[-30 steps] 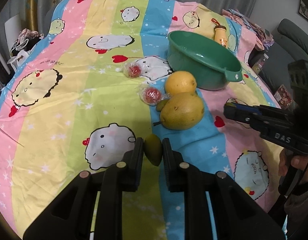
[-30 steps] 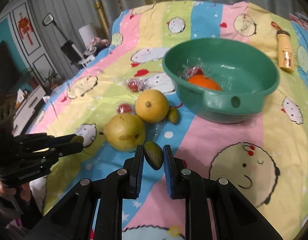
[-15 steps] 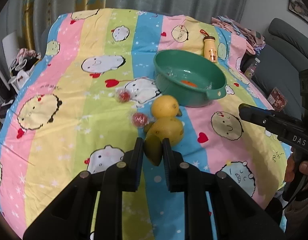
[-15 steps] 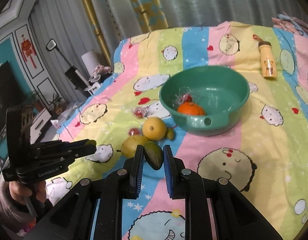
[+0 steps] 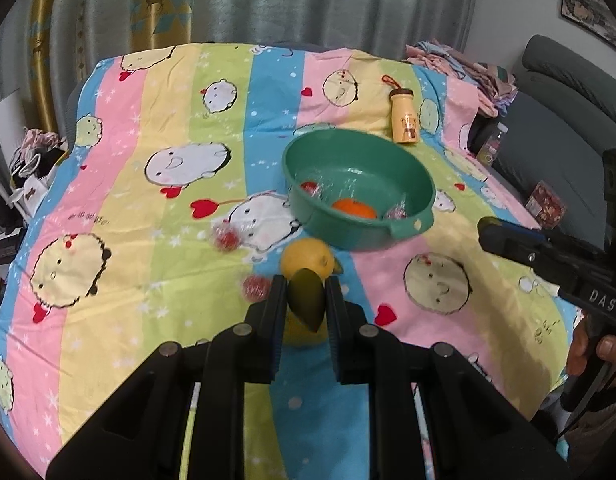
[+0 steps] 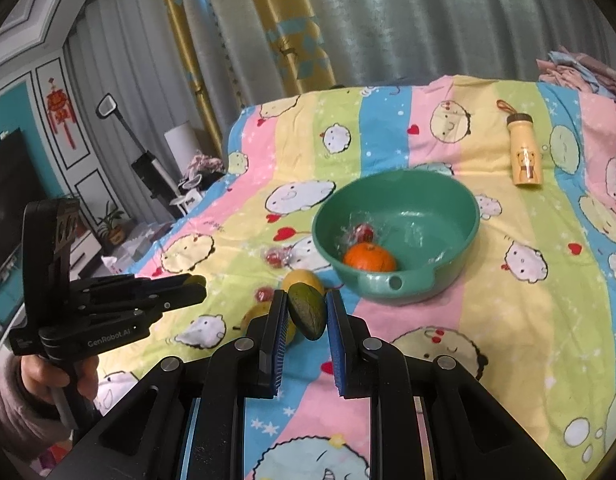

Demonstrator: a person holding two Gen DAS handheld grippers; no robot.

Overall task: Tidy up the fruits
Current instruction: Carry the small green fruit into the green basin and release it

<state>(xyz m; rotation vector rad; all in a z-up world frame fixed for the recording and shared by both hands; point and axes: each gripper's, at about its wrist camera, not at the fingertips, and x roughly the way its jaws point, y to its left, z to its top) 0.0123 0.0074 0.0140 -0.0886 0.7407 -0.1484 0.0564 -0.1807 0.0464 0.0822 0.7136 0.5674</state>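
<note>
My left gripper [image 5: 306, 300] is shut on a small green fruit [image 5: 306, 300] and holds it high above the bedspread. My right gripper [image 6: 306, 312] is shut on another small green fruit [image 6: 306, 312], also lifted. A green bowl [image 5: 411, 184] [image 6: 459, 208] lies ahead with an orange [image 5: 353, 209] [image 6: 369, 258] and wrapped red fruits [image 6: 361, 233] inside. A yellow citrus [image 5: 308, 260] [image 6: 302, 280], a larger yellow fruit mostly hidden behind my fingers, and two wrapped red fruits [image 5: 226, 238] [image 5: 255, 287] lie on the cloth before the bowl.
A yellow bottle [image 5: 404, 114] [image 6: 525, 152] lies on the bed behind the bowl. A grey sofa [image 5: 567, 92] stands to the right, curtains behind. The other gripper shows in each view, at the right in the left wrist view [image 5: 547, 256] and at the left in the right wrist view [image 6: 108, 304].
Both grippers have risen and pulled back from the cloth with their green fruits; the bowl and loose fruits now look smaller and farther below.
</note>
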